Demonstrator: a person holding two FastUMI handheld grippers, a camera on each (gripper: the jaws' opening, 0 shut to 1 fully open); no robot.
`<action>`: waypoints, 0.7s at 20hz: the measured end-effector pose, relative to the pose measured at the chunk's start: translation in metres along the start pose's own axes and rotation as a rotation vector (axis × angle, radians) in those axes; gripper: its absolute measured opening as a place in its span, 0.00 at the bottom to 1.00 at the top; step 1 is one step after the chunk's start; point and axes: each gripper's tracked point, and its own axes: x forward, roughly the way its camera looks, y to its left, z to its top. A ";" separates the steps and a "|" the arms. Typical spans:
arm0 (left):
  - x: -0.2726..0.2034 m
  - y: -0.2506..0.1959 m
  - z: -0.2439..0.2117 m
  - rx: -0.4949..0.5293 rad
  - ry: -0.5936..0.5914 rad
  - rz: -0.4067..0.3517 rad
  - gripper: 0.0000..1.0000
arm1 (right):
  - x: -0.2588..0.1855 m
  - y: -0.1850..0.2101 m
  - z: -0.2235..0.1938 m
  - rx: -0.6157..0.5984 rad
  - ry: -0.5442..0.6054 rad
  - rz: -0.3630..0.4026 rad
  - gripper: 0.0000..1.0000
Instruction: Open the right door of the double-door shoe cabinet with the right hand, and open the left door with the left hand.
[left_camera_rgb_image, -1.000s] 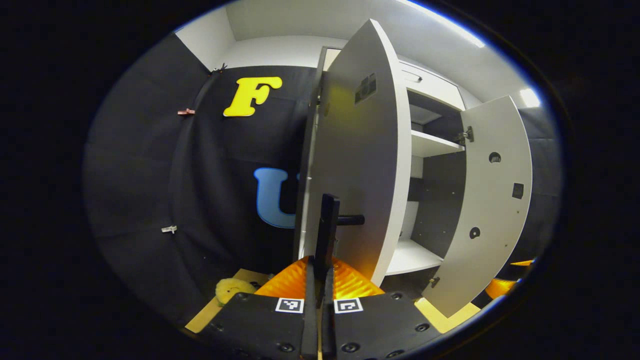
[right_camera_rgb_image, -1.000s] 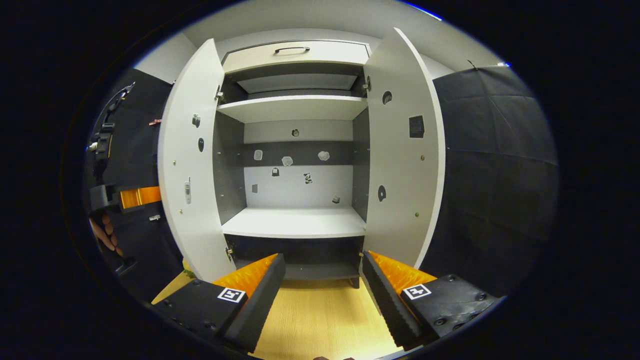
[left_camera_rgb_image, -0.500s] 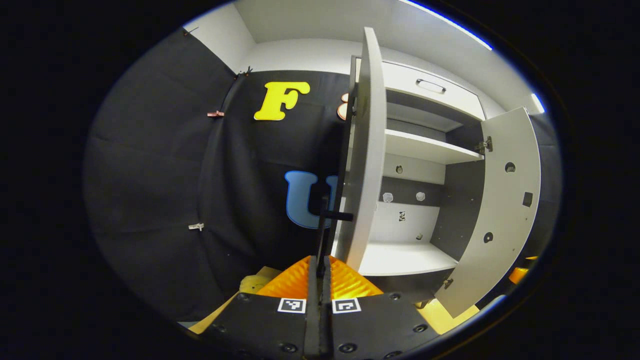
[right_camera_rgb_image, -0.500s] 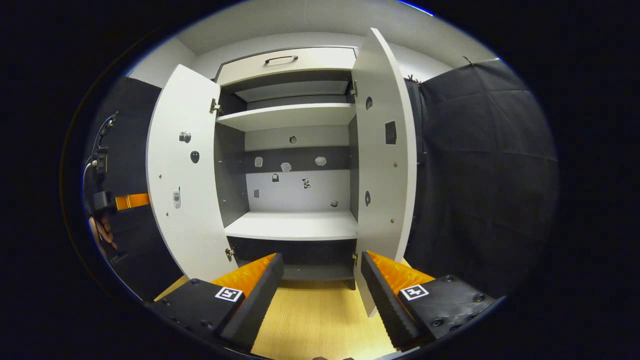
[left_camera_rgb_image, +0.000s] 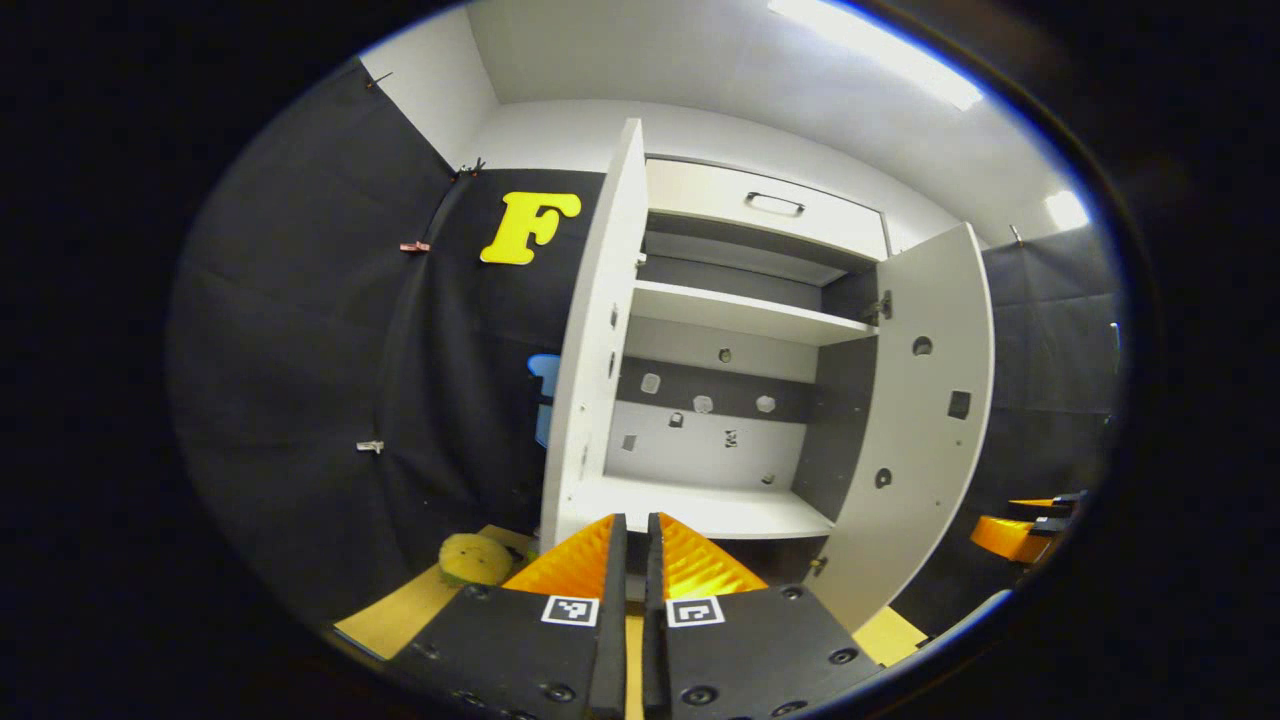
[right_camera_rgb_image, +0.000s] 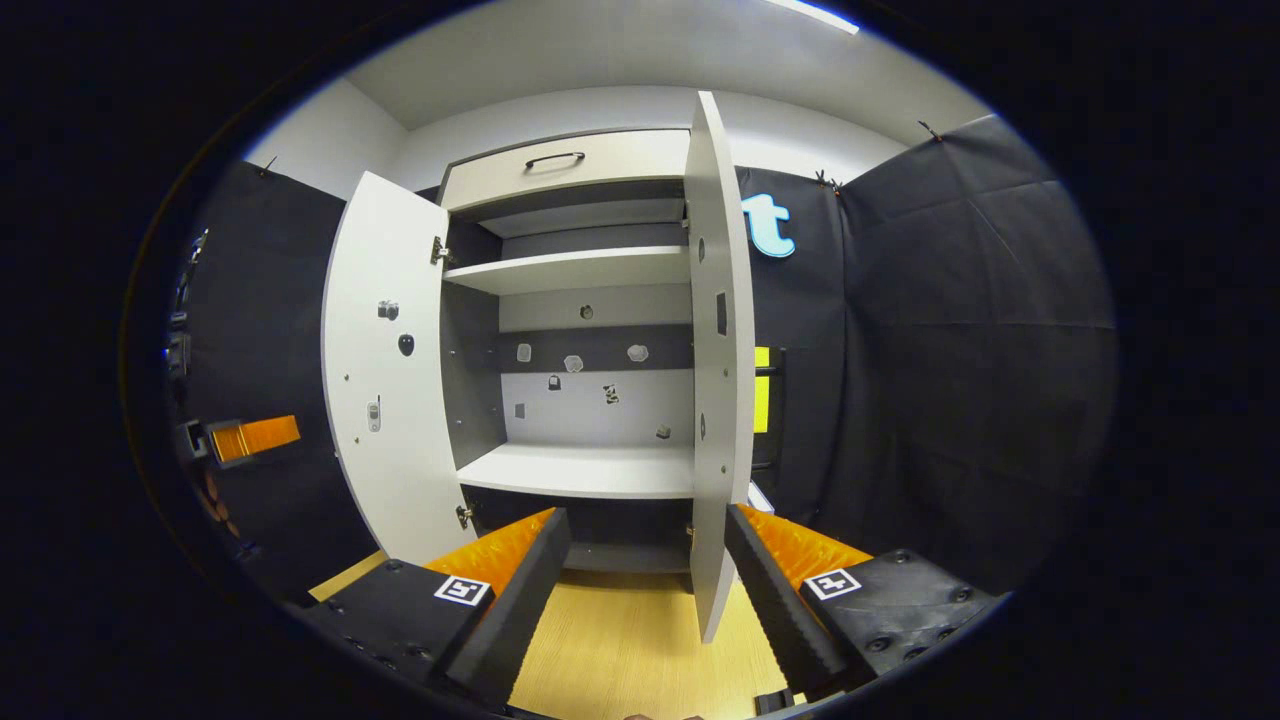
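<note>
The shoe cabinet (left_camera_rgb_image: 720, 400) stands with both doors swung out. In the left gripper view the left door (left_camera_rgb_image: 592, 340) is nearly edge-on and the right door (left_camera_rgb_image: 925, 420) shows its inner face. My left gripper (left_camera_rgb_image: 635, 560) hangs just in front of the left door's lower edge, its fingers parted by a narrow slit with nothing between them. In the right gripper view my right gripper (right_camera_rgb_image: 645, 560) is wide open and empty, low in front of the cabinet, with the right door (right_camera_rgb_image: 718, 350) edge-on just above its right finger (right_camera_rgb_image: 775, 580). The left door (right_camera_rgb_image: 385, 370) faces inward there.
A drawer with a dark handle (right_camera_rgb_image: 555, 158) tops the cabinet, and white shelves (right_camera_rgb_image: 580, 470) sit inside. A yellow round object (left_camera_rgb_image: 472, 558) lies on the wooden floor (right_camera_rgb_image: 630, 640) left of the cabinet. The other gripper (left_camera_rgb_image: 1015, 530) shows far right; the left one (right_camera_rgb_image: 245, 437) shows far left.
My left gripper has come off the left door's handle and its view has swung right to face the cabinet's inside. The left door stands wider. The right door now looks edge-on.
</note>
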 end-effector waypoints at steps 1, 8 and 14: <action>-0.005 -0.005 -0.004 0.001 0.008 0.004 0.14 | -0.004 -0.002 0.003 0.011 -0.011 0.000 0.98; -0.027 -0.015 -0.009 -0.037 0.020 0.017 0.89 | -0.010 0.002 -0.001 0.027 -0.045 -0.021 0.98; -0.021 0.014 -0.040 0.031 0.056 0.095 0.95 | -0.009 -0.006 -0.036 0.017 0.037 -0.101 0.98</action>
